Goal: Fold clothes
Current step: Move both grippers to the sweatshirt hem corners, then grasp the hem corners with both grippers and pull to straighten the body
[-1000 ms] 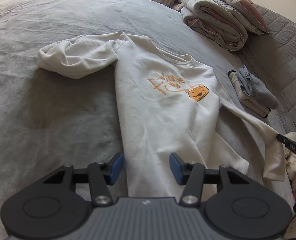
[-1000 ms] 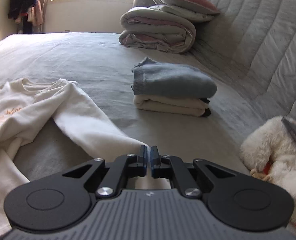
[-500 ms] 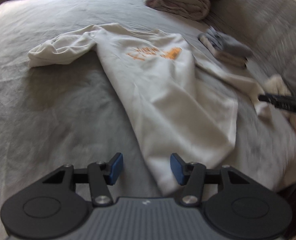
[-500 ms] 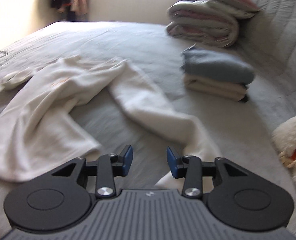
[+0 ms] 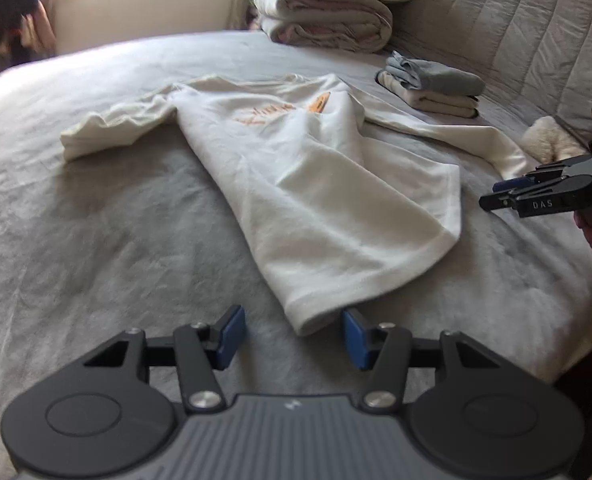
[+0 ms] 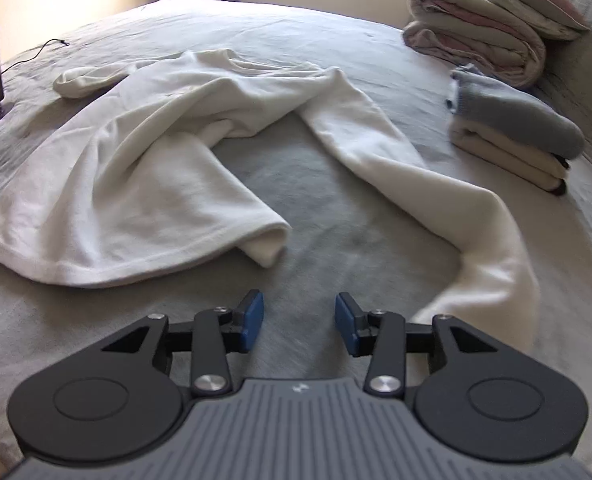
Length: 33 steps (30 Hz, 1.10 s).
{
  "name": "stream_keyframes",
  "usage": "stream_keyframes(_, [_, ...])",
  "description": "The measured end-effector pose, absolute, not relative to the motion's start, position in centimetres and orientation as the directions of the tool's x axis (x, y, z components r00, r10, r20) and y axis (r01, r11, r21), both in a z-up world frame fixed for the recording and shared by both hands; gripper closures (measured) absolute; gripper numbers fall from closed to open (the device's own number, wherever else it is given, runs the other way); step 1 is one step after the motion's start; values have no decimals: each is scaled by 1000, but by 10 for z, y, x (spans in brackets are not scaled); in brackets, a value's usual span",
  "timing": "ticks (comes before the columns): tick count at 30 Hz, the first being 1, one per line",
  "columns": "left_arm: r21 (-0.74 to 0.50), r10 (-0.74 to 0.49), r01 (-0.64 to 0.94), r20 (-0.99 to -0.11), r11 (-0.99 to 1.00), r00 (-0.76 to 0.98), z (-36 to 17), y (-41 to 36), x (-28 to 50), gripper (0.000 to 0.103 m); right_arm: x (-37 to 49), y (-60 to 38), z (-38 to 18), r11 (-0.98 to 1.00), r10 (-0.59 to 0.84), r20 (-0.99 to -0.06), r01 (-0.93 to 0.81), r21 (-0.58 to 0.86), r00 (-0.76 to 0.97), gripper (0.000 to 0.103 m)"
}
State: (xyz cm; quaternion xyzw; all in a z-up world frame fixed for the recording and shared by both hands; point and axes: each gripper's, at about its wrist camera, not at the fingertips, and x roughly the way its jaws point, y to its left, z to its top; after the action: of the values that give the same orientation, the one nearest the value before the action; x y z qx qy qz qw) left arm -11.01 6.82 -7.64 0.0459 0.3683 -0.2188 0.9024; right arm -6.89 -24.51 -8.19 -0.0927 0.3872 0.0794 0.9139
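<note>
While the cream sweatshirt [image 5: 316, 184] lies spread on the grey bed [image 5: 96, 240], the left gripper [image 5: 292, 336] stands spread at its hem corner, gripping nothing. Right gripper [image 6: 299, 322]: jaws opening, empty, between hem and sleeve cuff. Folded clothes stack [image 6: 512, 136] lies beyond the sleeve.

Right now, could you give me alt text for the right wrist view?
A white sweatshirt lies rumpled on a grey bed, one sleeve trailing toward the right gripper, whose blue fingers are opening with nothing between them. Folded clothes are stacked behind.
</note>
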Motion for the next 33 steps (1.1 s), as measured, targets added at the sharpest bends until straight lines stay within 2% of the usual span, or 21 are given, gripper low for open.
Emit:
stream_keyframes(3, [-48,-332,403,-662,914,672,-81,61,-112,48,-63,-240,-82,968,90,-706,-227,-102,703,58])
stream_keyframes(7, [-34,-295,360,-649,932,701,-84,56,-111,47,-53,-242,-81,976,154,-702,-216,-1,695,57])
stream_keyframes(11, [-39,-260,312,-654,949,710,-82,55,-107,58,-45,-242,-79,976,207,-693,-194,98,691,57])
stream_keyframes(14, [-62,-257,293,-673,954,693,-81,56,-100,61,-39,-242,-80,973,229,-678,-177,146,698,57])
stream_keyframes(15, [-74,-260,290,-684,954,682,-80,57,-96,62,-38,-241,-82,973,229,-680,-172,152,697,60])
stream_keyframes(16, [-87,-257,276,-694,957,672,-78,59,-93,67,-38,-241,-82,975,224,-679,-166,150,699,71])
stream_keyframes(17, [-100,-252,259,-704,961,664,-77,61,-90,78,-39,-243,-80,974,228,-675,-164,158,701,78])
stream_keyframes(19, [-131,-252,231,-723,964,643,-73,68,-85,84,-42,-246,-76,975,223,-663,-155,160,714,94])
stream_keyframes(21, [-122,-237,221,-740,968,630,-68,72,-83,86,-46,-249,-70,978,206,-647,-141,151,734,98])
stream_keyframes(24, [-43,-187,236,-750,971,634,-60,74,-86,88,-59,-246,-59,988,146,-621,-140,58,770,98])
stream_keyframes(28, [111,-111,268,-715,957,691,-49,74,-99,89,-80,-232,-44,981,97,-591,-177,-78,801,98])
stream_keyframes(30, [199,-80,289,-682,936,727,-43,71,-108,89,-91,-222,-38,960,61,-567,-203,-190,821,98])
stream_keyframes(33, [254,-84,327,-660,910,746,-33,71,-118,89,-109,-209,-31,908,13,-539,-236,-347,842,98])
